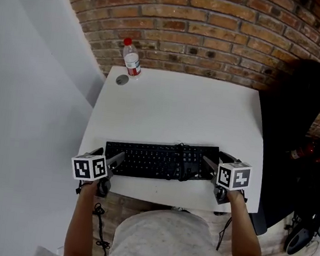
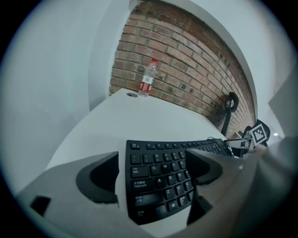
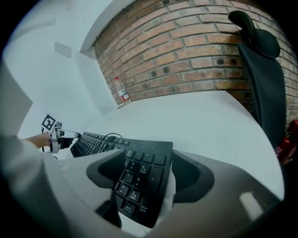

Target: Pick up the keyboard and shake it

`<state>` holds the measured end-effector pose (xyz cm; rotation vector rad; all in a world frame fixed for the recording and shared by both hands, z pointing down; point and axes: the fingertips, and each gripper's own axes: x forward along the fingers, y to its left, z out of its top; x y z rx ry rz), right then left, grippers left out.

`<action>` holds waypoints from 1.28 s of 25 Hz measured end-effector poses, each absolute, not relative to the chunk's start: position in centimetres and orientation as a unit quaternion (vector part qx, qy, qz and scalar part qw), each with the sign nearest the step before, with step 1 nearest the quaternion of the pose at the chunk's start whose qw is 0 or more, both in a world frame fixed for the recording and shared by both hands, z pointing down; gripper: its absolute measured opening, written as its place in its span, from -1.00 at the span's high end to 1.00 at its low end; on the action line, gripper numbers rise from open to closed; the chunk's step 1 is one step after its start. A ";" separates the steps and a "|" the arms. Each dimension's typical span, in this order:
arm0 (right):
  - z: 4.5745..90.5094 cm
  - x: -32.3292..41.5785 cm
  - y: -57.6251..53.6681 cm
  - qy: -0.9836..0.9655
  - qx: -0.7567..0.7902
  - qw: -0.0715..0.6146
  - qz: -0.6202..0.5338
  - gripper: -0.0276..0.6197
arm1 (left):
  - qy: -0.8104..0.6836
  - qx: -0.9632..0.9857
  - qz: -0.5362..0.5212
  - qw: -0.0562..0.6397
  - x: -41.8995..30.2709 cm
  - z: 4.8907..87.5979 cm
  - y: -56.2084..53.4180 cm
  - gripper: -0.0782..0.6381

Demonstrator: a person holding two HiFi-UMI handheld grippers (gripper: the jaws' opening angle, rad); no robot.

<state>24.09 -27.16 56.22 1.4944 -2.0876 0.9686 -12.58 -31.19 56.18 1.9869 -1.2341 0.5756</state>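
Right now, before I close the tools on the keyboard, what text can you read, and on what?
"Caps Lock": key at the keyboard's left end, left gripper view.
"Q", "W", "E", "A", "S", "D": keys beside it.
"2", "3": number-pad keys, right gripper view; others blurred.
Bottle label: too small to read.
Left cube, right cube: square markers, no words.

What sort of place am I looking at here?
Probably a small office or workshop corner: a white table set against a bare brick wall, with a black computer keyboard on it and a water bottle at its far edge.
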 end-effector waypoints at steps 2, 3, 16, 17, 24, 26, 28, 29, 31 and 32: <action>56.5 24.1 -27.3 -0.744 0.528 0.198 0.359 -0.12 | -0.475 0.771 0.224 0.360 -12.5 56.3 -31.7 -0.47; 56.6 24.1 -27.4 -0.743 0.526 0.198 0.364 -0.14 | -0.474 0.771 0.226 0.361 -12.4 56.4 -31.9 -0.48; 57.7 23.8 -27.8 -0.729 0.506 0.207 0.412 -0.13 | -0.441 0.768 0.271 0.376 -11.5 58.1 -32.6 -0.45; 57.7 23.9 -27.8 -0.728 0.506 0.206 0.414 -0.13 | -0.440 0.768 0.270 0.379 -11.5 58.1 -32.6 -0.42; 57.9 23.9 -28.0 -0.717 0.514 0.206 0.424 -0.09 | -0.438 0.764 0.271 0.388 -11.8 58.2 -32.8 -0.31; 57.9 24.0 -28.0 -0.715 0.517 0.210 0.422 -0.08 | -0.442 0.762 0.271 0.389 -11.9 58.2 -32.8 -0.27; 57.9 24.0 -28.0 -0.712 0.521 0.211 0.420 -0.08 | -0.444 0.760 0.271 0.389 -11.9 58.2 -32.8 -0.27; 57.9 24.0 -27.9 -0.711 0.523 0.211 0.420 -0.07 | -0.444 0.760 0.271 0.389 -11.9 58.2 -32.7 -0.27; 57.9 24.0 -27.8 -0.709 0.526 0.212 0.419 -0.07 | -0.445 0.762 0.270 0.386 -12.0 58.1 -32.8 -0.26; 57.9 24.0 -27.8 -0.708 0.528 0.213 0.418 -0.07 | -0.446 0.763 0.269 0.383 -12.0 58.0 -32.8 -0.26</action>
